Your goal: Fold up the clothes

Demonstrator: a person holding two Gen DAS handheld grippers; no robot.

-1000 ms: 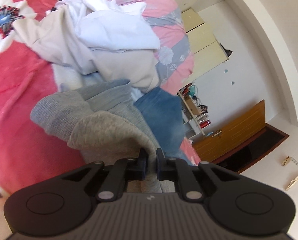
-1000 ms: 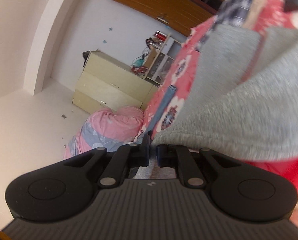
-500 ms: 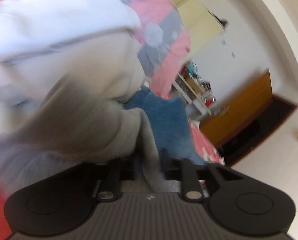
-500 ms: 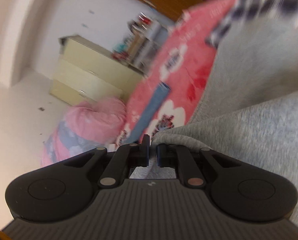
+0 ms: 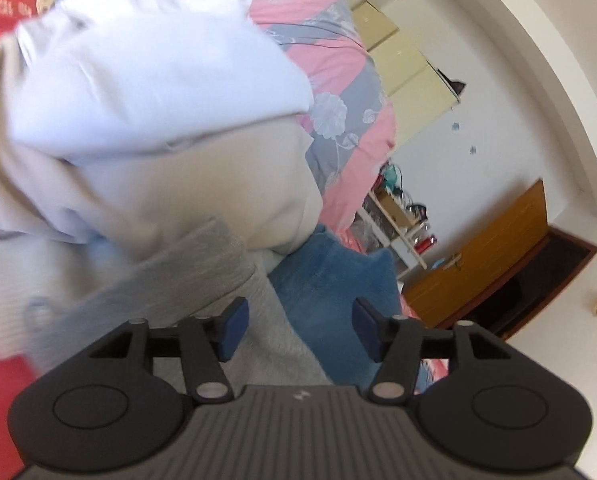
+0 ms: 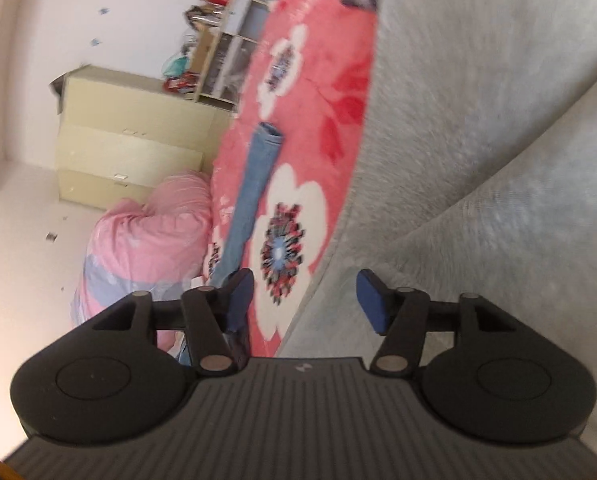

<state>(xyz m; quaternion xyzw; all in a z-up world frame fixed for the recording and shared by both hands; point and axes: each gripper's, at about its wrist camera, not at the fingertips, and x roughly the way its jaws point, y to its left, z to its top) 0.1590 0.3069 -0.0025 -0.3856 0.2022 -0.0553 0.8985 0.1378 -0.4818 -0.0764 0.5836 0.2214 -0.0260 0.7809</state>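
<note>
Grey sweatshirt [image 6: 498,128] laid on the bed [image 6: 298,92]; both claws spread, nothing held.
Soft, limp, light fabric is judged; left claw [image 5: 300,330], right claw [image 6: 304,300]; the ribbed hem [image 5: 170,280] is advised for gripping.

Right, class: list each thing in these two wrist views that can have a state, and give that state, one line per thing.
left gripper: open, holding nothing
right gripper: open, holding nothing
grey sweater: released, lying on the bed, partly folded over
jeans: stretched out flat on the blanket
white garment: crumpled, unfolded, on the pile
wooden door: open
</note>
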